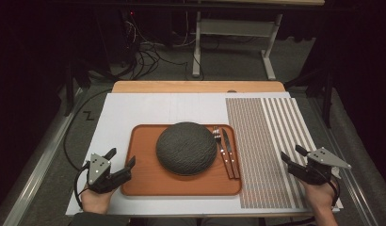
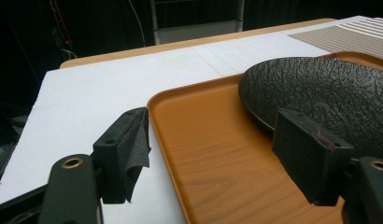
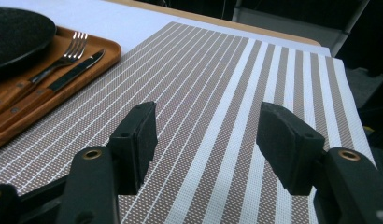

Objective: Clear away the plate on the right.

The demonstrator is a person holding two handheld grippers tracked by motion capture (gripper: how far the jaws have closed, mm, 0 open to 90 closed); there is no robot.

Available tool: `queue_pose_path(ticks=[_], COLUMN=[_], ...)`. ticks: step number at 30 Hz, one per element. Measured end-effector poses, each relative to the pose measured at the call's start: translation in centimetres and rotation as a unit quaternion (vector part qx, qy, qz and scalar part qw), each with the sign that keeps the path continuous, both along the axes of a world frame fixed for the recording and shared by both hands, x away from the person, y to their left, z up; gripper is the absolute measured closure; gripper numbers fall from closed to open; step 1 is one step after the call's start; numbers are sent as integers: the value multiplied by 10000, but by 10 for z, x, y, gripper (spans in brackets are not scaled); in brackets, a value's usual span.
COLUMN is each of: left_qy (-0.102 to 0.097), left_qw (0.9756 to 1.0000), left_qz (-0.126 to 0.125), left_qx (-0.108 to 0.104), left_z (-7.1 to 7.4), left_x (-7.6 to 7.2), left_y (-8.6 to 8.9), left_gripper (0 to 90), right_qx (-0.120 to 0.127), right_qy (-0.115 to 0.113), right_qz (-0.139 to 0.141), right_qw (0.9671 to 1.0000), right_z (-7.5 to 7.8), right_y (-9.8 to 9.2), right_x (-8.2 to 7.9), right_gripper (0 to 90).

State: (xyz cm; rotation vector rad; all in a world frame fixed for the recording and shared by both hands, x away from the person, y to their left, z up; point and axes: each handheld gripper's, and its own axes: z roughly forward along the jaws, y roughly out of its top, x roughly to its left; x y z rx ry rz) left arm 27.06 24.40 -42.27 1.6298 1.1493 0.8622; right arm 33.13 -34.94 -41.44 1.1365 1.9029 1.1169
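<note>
— Where does everything sit?

— The tray (image 1: pixel 139 181) is on the counter (image 1: pixel 134 110), carrying the dark plate (image 1: pixel 186 148), fork (image 1: pixel 221 147) and knife (image 1: pixel 230 151). My left gripper (image 1: pixel 119 164) straddles the tray's left rim, fingers wide, holding nothing. My right gripper (image 1: pixel 293 157) hovers over the striped mat (image 1: pixel 266 141), fingers wide and empty, well apart from the tray.

— How would you do it well?

— I'd bring the right one to the opposite rim, grip both edges evenly and lift level so the cutlery doesn't slide.

Probably lab: loose cables (image 1: pixel 146 54) on floor, metal desk frame (image 1: pixel 233 35) (dark surroundings).
</note>
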Motion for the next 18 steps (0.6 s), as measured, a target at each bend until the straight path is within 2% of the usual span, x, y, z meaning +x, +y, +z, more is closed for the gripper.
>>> queue_pose_path(ticks=[11,18], left_qy=[44,63], left_qw=[10000,10000], left_qz=[37,20], left_qx=[-38,-40], left_z=[-1,-1], left_x=[1,1], left_y=[4,3], left_gripper=[276,276], right_qx=[405,424], right_qy=[97,55], right_qz=[24,48], right_qw=[9991,9991], right_z=[-5,-6], right_y=[-11,-12], right_x=[-6,-9], right_gripper=[356,349])
